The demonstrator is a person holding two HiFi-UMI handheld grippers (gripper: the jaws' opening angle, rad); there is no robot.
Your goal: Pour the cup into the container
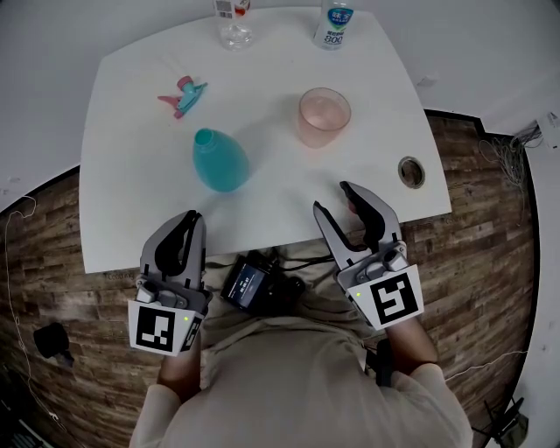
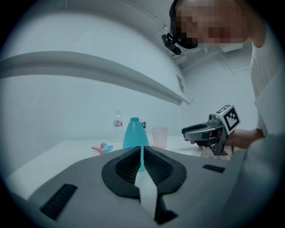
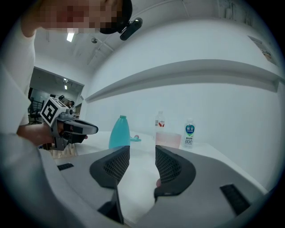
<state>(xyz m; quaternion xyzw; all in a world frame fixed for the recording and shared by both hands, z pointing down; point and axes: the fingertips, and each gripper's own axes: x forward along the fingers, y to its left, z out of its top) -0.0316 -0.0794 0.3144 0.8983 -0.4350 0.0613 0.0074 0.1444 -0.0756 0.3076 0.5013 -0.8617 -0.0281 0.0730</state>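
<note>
With the teal container as reference on the worktop, the pink cup stands to its right, the left tool is below it with jaws together, and the right tool is at lower right with jaws apart and empty.

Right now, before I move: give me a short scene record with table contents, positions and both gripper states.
surface: white table
container: teal plastic bottle, neck open, upright, centre-left
cup: translucent pink plastic cup, upright, right of the bottle, apart from it
other: pink-and-teal spray head lying behind the bottle; two clear plastic bottles at the far edge
left gripper: jaws together, empty, at the near edge
right gripper: jaws apart, nothing between them, short of the cup
status: cup not yet grasped
</note>
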